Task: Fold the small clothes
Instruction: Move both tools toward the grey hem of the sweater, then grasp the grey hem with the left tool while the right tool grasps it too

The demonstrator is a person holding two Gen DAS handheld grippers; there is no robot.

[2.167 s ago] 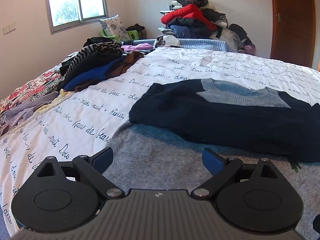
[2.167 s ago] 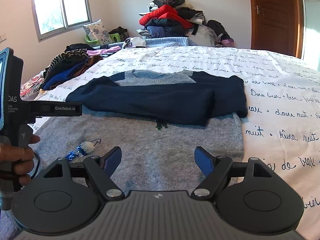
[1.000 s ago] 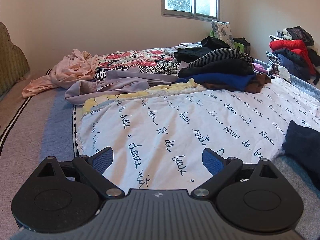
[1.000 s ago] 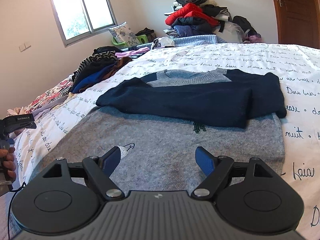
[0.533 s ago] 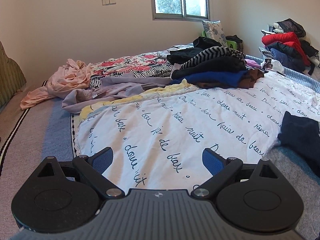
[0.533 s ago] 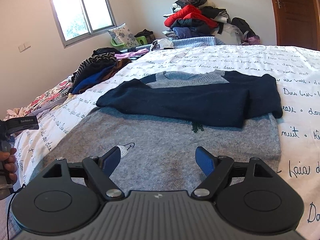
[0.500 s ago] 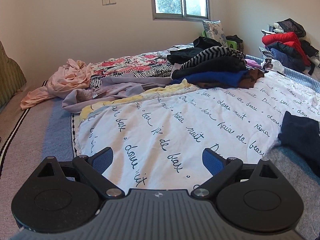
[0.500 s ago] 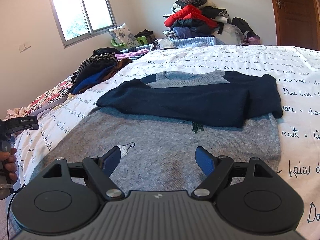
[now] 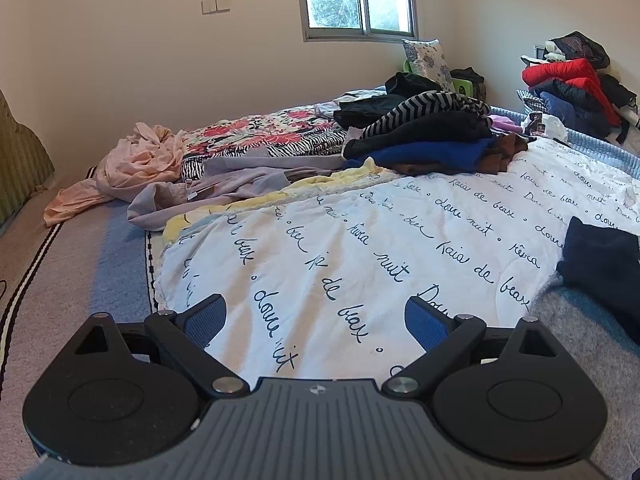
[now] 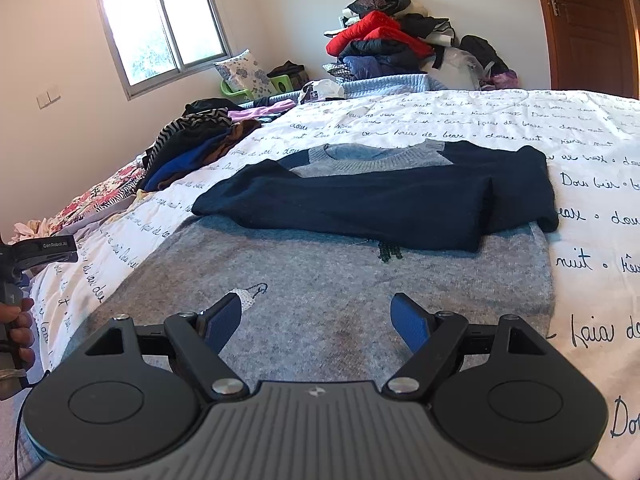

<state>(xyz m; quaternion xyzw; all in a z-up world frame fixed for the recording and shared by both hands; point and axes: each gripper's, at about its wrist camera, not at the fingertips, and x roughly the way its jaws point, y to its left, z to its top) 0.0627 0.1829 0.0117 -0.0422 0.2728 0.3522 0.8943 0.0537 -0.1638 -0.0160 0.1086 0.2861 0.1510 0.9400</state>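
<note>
A grey sweater with navy sleeves (image 10: pixel 320 280) lies flat on the white quilt with script lettering (image 10: pixel 480 120). Both navy sleeves (image 10: pixel 380 204) are folded across its chest. My right gripper (image 10: pixel 316 320) hovers over the sweater's lower hem, open, with nothing between its blue pads. My left gripper (image 9: pixel 316 318) is open above the quilt (image 9: pixel 340 240), left of the sweater; only the sweater's left edge (image 9: pixel 600 264) shows at the right of that view. The left gripper's body (image 10: pixel 40 248) and the hand (image 10: pixel 20 332) holding it appear at the far left of the right wrist view.
A stack of folded clothes (image 9: pixel 424 136) sits on the bed's left side, with loose pink and lilac garments (image 9: pixel 140 164) beyond it. A heap of jackets, one of them red (image 10: pixel 376 36), stands against the far wall. A brown door (image 10: pixel 584 24) is at the right.
The left gripper's view has shifted slightly right, showing a bit more of the sweater's edge. The right gripper has not moved.
</note>
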